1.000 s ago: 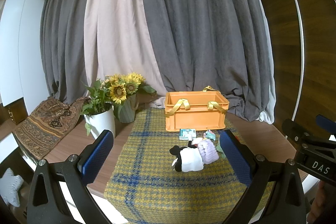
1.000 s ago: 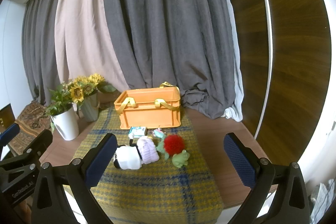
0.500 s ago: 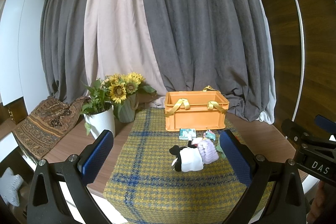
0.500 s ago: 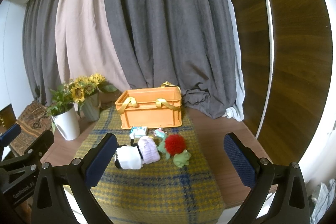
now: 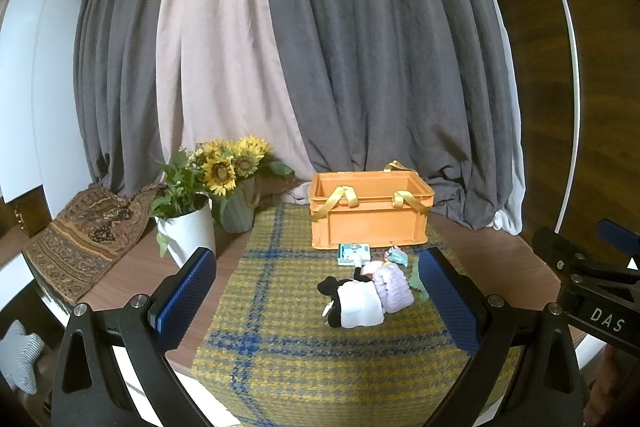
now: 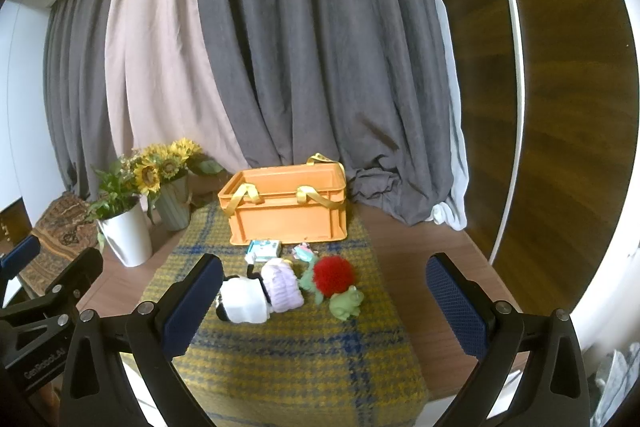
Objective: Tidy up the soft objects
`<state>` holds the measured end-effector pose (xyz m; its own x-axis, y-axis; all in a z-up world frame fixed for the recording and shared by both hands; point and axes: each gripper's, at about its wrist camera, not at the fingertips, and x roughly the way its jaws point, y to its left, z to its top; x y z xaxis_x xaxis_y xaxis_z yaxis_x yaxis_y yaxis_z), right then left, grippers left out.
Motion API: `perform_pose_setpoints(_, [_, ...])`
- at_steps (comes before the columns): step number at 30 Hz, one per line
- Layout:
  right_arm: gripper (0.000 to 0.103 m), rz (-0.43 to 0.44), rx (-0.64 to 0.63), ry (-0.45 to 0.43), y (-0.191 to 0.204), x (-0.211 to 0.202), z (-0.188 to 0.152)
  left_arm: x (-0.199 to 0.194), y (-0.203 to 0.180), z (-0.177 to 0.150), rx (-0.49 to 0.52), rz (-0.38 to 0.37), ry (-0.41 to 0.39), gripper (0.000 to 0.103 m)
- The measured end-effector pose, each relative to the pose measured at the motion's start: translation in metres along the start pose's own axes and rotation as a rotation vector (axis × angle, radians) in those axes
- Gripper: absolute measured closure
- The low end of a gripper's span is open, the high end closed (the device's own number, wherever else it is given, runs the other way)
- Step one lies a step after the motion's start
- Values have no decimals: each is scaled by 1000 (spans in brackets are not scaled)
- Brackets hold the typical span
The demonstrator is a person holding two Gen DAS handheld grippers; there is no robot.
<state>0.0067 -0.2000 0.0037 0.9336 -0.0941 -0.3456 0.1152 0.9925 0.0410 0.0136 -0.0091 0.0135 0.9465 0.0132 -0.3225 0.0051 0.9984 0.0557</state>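
Orange crate [image 6: 286, 215], yellow-blue plaid cloth [image 6: 292, 355]

Illumination is moderate, soft and diffuse. The brightest zones are overexposed: the white wall [image 5: 36, 75] at the left edge of the left wrist view and the white strip [image 6: 622, 155] at the right edge of the right wrist view. Shadows on the plaid cloth [image 6: 296, 355] are faint. The curtains [image 5: 360, 47] show clear fold shading. Fisheye distortion bends straight lines strongly toward the black, vignetted corners. Centre detail is sharp; the near blue finger pads [image 6: 192, 303] are slightly soft. Motion blur is negligible.
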Motion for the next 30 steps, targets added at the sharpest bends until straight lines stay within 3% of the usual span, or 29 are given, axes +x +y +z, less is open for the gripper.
perform_pose_setpoints(12, [0, 5, 39, 93, -22, 43, -15, 46, -22, -23, 12, -35, 132, 1])
perform_pose_setpoints(24, [1, -9, 16, 214, -17, 128, -35, 135, -24, -49, 26, -77, 229, 12])
perform_pose_setpoints(26, [3, -17, -8, 230, -14, 144, -38, 153, -26, -55, 31, -88, 252, 20])
perform_pose_setpoints(30, [5, -35, -23, 276, -11, 179, -49, 190, -29, -66, 35, -113, 306, 26])
